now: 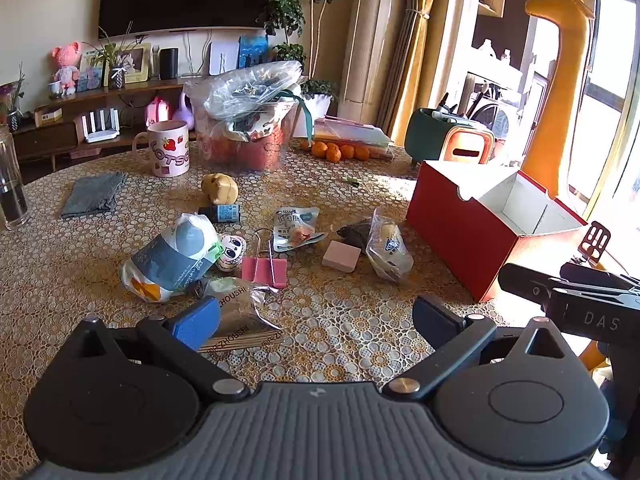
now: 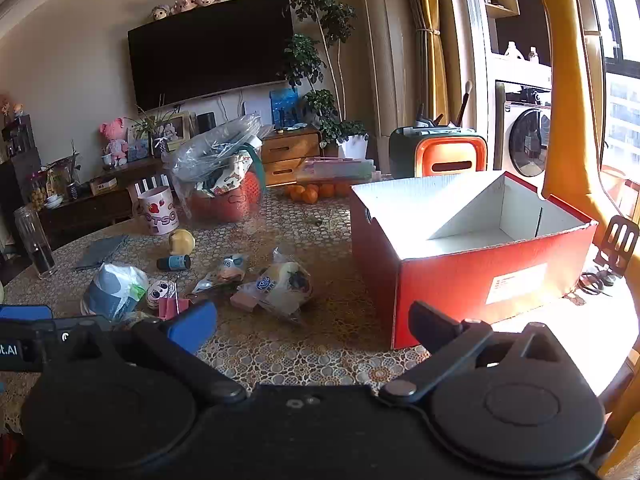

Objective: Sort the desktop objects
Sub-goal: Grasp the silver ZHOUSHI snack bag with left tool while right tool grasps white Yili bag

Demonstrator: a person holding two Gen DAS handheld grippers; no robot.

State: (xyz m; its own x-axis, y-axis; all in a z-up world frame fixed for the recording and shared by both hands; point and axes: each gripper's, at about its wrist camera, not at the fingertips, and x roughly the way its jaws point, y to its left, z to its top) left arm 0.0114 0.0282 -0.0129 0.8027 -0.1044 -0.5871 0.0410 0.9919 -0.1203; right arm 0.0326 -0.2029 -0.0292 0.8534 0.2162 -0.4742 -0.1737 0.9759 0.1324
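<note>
Table (image 1: 360, 332): round, lace-patterned cloth in gold and white. Red cardboard box (image 2: 460, 280): rectangular, open-topped, white inside with a divider, at table's right side. Scattered left of box: crinkled plastic snack packets (image 1: 172, 258), pink binder clip (image 1: 264, 270) with wire handles, pink rectangular eraser (image 1: 341, 256), small painted egg-shaped figure (image 1: 231, 251), dark cylindrical bottle (image 1: 222, 213) lying flat. Left gripper (image 1: 316, 320): fingers spread wide, empty, blue pad near a foil packet. Right gripper (image 2: 314, 326): fingers spread wide, empty, just before the box.

1 box (image 2: 472, 280), 1 mug (image 1: 168, 148), 4 oranges (image 1: 340, 151)
</note>
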